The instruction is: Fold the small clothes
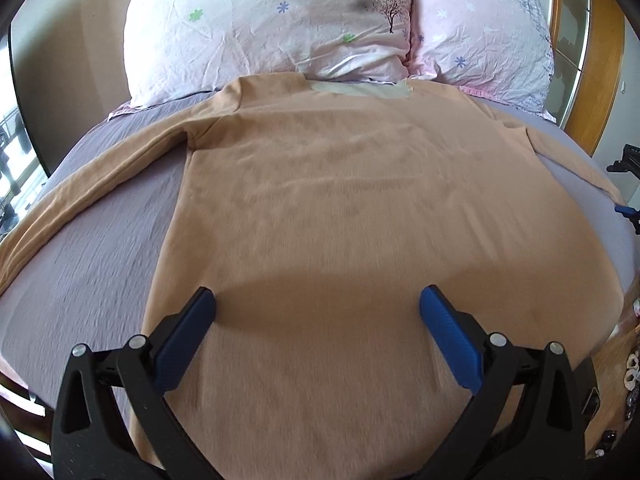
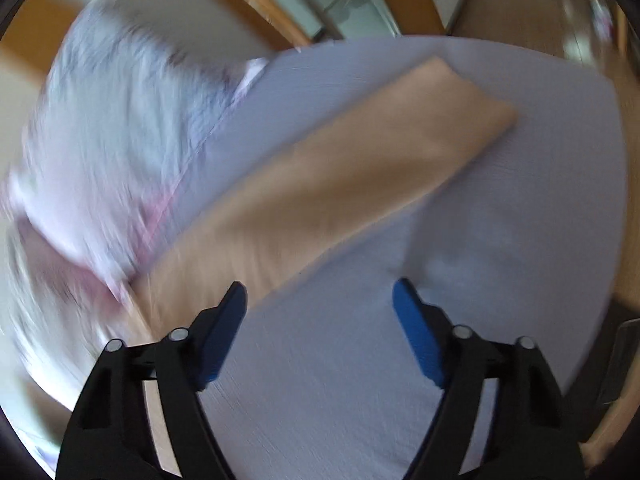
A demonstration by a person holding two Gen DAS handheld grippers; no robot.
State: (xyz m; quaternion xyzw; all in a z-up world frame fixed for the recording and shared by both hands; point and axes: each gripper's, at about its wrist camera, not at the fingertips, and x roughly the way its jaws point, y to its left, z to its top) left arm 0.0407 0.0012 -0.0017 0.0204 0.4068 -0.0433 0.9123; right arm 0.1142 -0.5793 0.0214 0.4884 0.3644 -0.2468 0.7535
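A tan long-sleeved shirt (image 1: 320, 200) lies flat on the lilac bed sheet (image 1: 100, 248), collar toward the pillows, both sleeves spread outward. My left gripper (image 1: 318, 304) is open and empty, hovering over the shirt's lower body near the hem. In the right wrist view, which is blurred, my right gripper (image 2: 320, 300) is open and empty over the bare sheet (image 2: 500, 220). The shirt's right sleeve (image 2: 340, 184) stretches diagonally ahead of it, its cuff at the upper right.
Two pink flowered pillows (image 1: 260, 28) lie at the head of the bed, one also in the right wrist view (image 2: 120, 140). A wooden bed frame (image 1: 596, 80) runs along the right side. Wood floor (image 2: 540, 8) shows beyond the bed edge.
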